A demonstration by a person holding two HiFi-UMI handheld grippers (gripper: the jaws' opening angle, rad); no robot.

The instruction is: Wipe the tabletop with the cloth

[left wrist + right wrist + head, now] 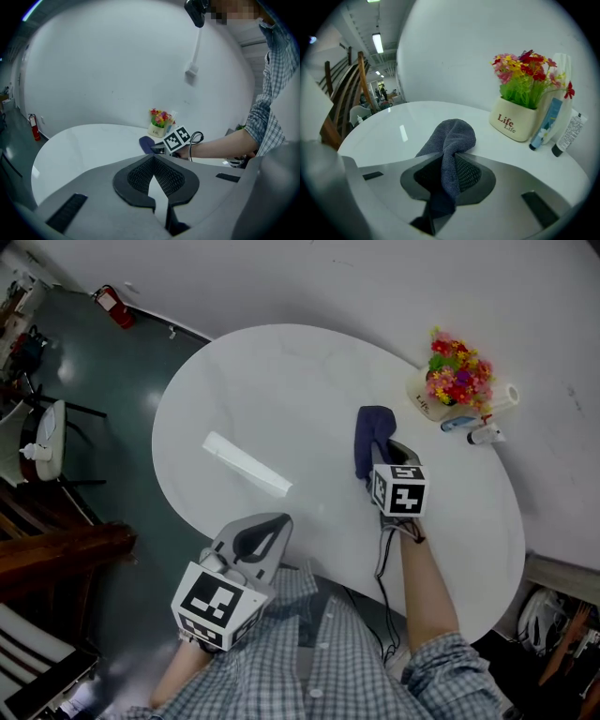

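Observation:
A dark blue cloth lies bunched on the white oval table, right of its middle. My right gripper is shut on the cloth's near end. In the right gripper view the cloth runs up between the two pads and folds over onto the tabletop ahead. My left gripper hangs at the table's near edge, jaws together with nothing in them. Its tips meet in the left gripper view, where the cloth shows beyond them, to the right.
A cream pot of colourful flowers stands at the table's far right, with small bottles and a tube beside it. A white wall runs behind. Chairs and a red fire extinguisher stand on the floor to the left.

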